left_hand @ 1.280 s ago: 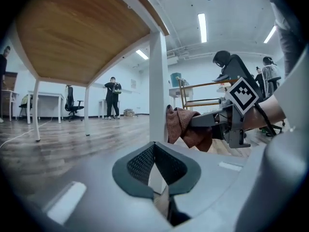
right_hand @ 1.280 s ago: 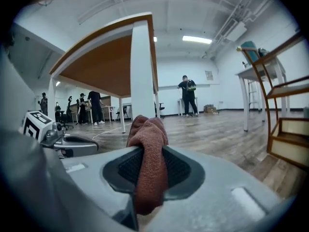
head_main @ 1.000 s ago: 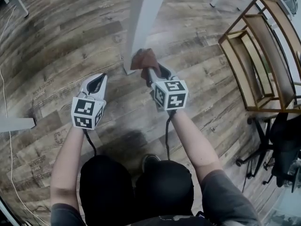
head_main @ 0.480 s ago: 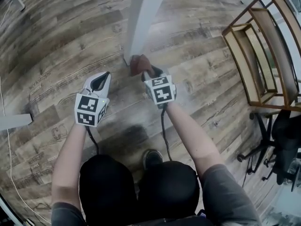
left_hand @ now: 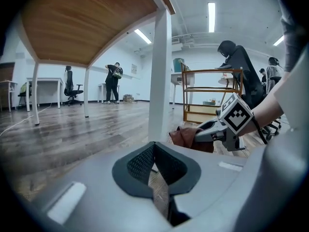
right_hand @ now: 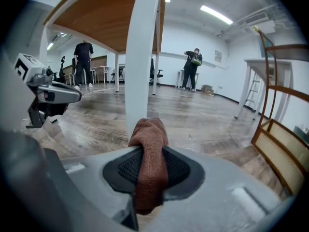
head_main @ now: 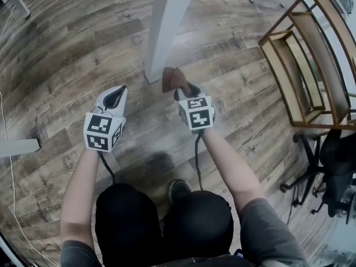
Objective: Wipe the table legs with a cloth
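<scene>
My right hand-held gripper (head_main: 179,89) is clamped on the brown cloth (head_main: 171,79), which bunches out past the jaw tips and hangs a little below them. My left hand-held gripper (head_main: 115,97) carries nothing; its jaws are drawn together at the tips with only floor showing behind them.

What matters is where the white table leg (head_main: 164,31) lies. It stands upright, its long axis running from the wooden floor (head_main: 67,65) up to the underside of the tabletop (right_hand: 96,18). Its foot is just ahead of the cloth and slightly to my left. From above I see a thin strip of floor between cloth and leg, so I judge they are near but not touching. In the right gripper view the leg rises directly behind the cloth.

The leg stands forward of both grippers and roughly between them, but the right one is nearer and already has the cloth. So I judge the next stroke belongs to my right side: press the cloth forward and leftward onto the leg's near face, low down, then follow its length upward. The left hangs off to the side, well clear of the leg.
</scene>
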Demonstrator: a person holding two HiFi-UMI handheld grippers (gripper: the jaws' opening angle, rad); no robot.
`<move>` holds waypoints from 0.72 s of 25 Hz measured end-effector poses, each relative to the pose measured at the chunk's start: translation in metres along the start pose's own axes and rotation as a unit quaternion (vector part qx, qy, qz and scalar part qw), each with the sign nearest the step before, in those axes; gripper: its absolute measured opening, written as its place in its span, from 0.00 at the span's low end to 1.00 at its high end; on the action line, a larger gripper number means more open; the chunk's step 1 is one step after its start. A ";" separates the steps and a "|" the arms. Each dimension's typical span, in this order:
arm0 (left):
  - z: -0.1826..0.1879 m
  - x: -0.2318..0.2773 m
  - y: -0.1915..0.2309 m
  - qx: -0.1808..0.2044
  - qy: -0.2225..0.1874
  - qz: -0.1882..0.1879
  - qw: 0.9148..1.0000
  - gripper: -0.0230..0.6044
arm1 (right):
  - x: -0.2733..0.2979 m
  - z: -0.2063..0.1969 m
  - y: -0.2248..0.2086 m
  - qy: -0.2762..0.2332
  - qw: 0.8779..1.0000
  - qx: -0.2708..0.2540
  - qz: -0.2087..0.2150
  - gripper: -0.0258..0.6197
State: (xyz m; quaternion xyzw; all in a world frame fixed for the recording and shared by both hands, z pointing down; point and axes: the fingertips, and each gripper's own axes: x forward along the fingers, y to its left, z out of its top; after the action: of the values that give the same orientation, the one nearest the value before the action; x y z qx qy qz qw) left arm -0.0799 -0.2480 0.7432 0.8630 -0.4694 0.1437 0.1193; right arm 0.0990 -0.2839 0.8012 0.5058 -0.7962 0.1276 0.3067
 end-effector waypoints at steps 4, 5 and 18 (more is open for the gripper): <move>0.054 0.000 -0.004 0.024 -0.033 -0.002 0.999 0.07 | -0.034 0.064 -0.036 -0.069 0.996 -0.041 -0.030 0.17; 0.071 0.000 -0.004 0.028 -0.045 -0.003 0.999 0.07 | -0.044 0.086 -0.044 -0.090 0.994 -0.049 -0.036 0.17; 0.282 -0.033 -0.021 0.075 -0.171 -0.013 0.982 0.07 | -0.183 0.349 -0.068 -0.310 0.942 -0.114 -0.058 0.17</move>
State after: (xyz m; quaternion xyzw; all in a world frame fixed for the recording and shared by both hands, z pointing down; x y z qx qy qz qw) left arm -0.0411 -0.3071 0.4678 0.8872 -0.4598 0.0270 -0.0258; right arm 0.0888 -0.3607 0.4088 0.5269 -0.8306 -0.1450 0.1069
